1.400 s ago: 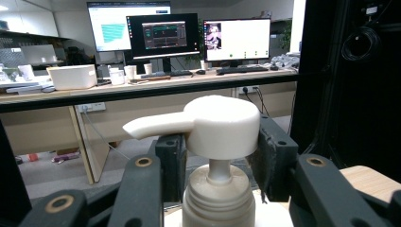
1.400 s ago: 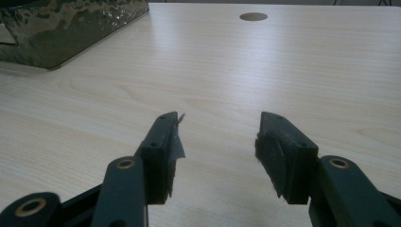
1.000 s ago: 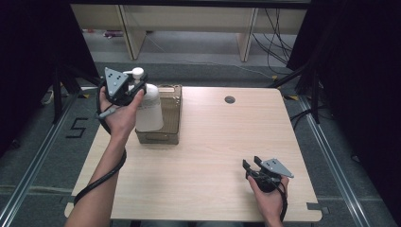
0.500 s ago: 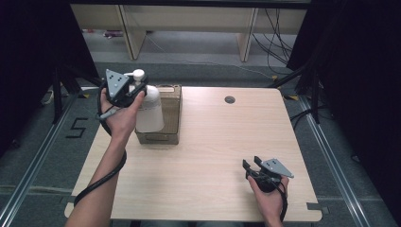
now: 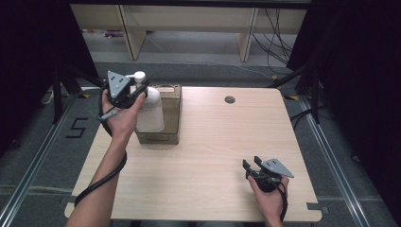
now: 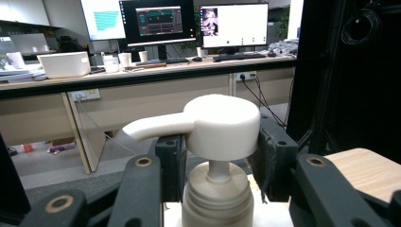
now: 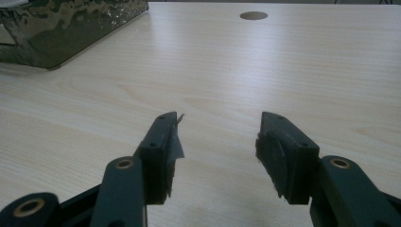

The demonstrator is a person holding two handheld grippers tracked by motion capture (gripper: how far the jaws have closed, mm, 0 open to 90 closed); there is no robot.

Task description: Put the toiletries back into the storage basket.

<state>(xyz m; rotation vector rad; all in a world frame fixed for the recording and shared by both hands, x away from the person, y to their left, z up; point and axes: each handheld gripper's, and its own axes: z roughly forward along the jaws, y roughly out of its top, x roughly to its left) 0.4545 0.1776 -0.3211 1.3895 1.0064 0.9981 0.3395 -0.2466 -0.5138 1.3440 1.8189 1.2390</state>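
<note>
Jaws of the left gripper (image 5: 138, 92): closed on the neck of a white plastic pump bottle (image 5: 149, 111) just under its round pump head (image 6: 221, 125), one pad at each side. Jaws of the right gripper (image 5: 252, 165): standing wide with nothing between them, low over the pale wooden worktop (image 5: 213, 142) near its front right corner. Bottle: upright, held at the near side of a brown cardboard box (image 5: 170, 101) at the worktop's back left.
</note>
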